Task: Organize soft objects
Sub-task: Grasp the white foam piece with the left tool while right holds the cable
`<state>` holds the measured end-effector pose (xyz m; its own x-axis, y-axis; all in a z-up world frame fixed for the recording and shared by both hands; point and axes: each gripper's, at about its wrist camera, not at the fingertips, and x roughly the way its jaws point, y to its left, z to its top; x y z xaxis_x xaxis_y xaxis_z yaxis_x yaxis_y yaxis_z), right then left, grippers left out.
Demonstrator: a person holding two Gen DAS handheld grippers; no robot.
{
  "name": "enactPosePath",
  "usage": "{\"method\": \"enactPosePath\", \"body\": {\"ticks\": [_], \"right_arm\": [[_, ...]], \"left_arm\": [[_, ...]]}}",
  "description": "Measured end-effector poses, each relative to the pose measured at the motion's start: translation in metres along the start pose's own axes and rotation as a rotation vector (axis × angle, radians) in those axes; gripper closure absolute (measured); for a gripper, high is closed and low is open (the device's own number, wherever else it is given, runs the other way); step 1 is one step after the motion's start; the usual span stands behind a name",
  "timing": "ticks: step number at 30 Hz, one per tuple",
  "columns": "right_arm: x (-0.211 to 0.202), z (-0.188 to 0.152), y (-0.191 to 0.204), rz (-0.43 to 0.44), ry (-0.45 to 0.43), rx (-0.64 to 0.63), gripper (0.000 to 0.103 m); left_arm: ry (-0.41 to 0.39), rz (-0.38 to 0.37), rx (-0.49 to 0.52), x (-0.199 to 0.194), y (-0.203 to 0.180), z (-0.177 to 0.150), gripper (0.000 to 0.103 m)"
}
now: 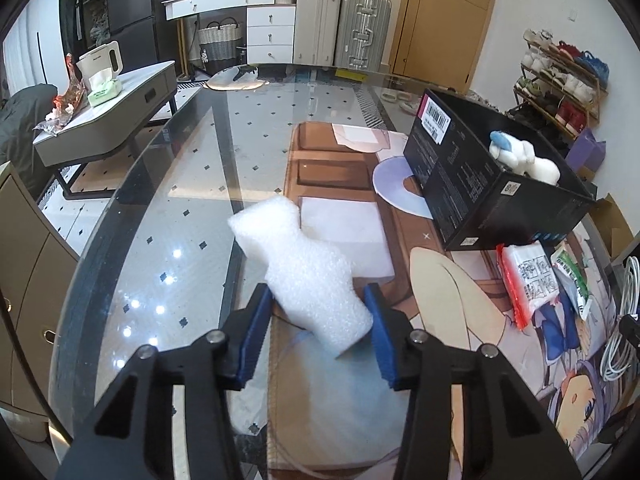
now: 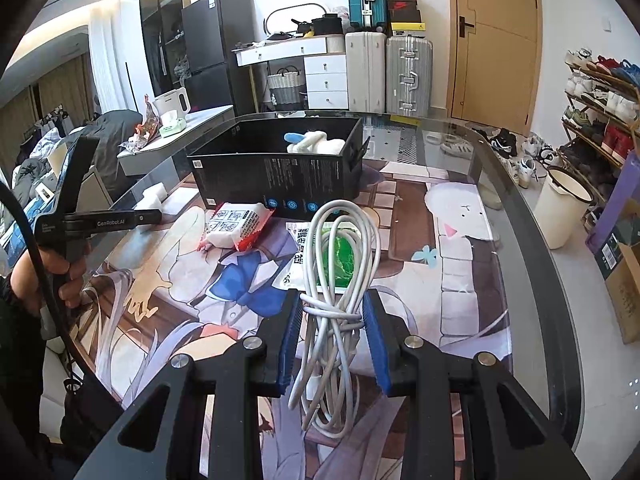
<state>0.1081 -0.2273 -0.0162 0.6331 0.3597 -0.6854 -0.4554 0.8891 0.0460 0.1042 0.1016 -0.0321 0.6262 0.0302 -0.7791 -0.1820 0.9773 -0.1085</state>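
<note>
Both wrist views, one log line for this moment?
left gripper: shut on white foam block | right gripper: shut on coiled white cable | black cardboard box: holds white plush toy

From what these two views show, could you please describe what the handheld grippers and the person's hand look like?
Both the left gripper and the right gripper have matte black angular frames with silver round bolts and ribbed blue pads on the fingers. In the right view the left gripper's side bears white "GenRobot.AI" lettering. A bare hand grips its black handle beside a dark sleeve, and a black cable trails past.
</note>
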Motion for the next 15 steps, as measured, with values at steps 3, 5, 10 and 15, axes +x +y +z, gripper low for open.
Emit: {"method": "enactPosePath", "body": {"ticks": [3, 5, 10, 15], "right_arm": [[-0.001, 0.0, 0.001, 0.0, -0.003, -0.002, 0.072], [-0.001, 0.0, 0.001, 0.0, -0.004, -0.003, 0.072], [-0.002, 0.001, 0.001, 0.0, -0.007, -0.002, 0.072], [-0.003, 0.002, 0.002, 0.003, -0.014, -0.002, 0.072]], "left_arm": [[-0.026, -0.021, 0.012, -0.009, -0.001, -0.005, 0.058], [-0.038, -0.022, 0.027, -0.012, -0.004, -0.008, 0.058], [-0.062, -0.051, 0.041, -0.022, -0.008, -0.014, 0.058], [-0.093, -0.077, 0.062, -0.036, -0.015, -0.017, 0.058]]}}
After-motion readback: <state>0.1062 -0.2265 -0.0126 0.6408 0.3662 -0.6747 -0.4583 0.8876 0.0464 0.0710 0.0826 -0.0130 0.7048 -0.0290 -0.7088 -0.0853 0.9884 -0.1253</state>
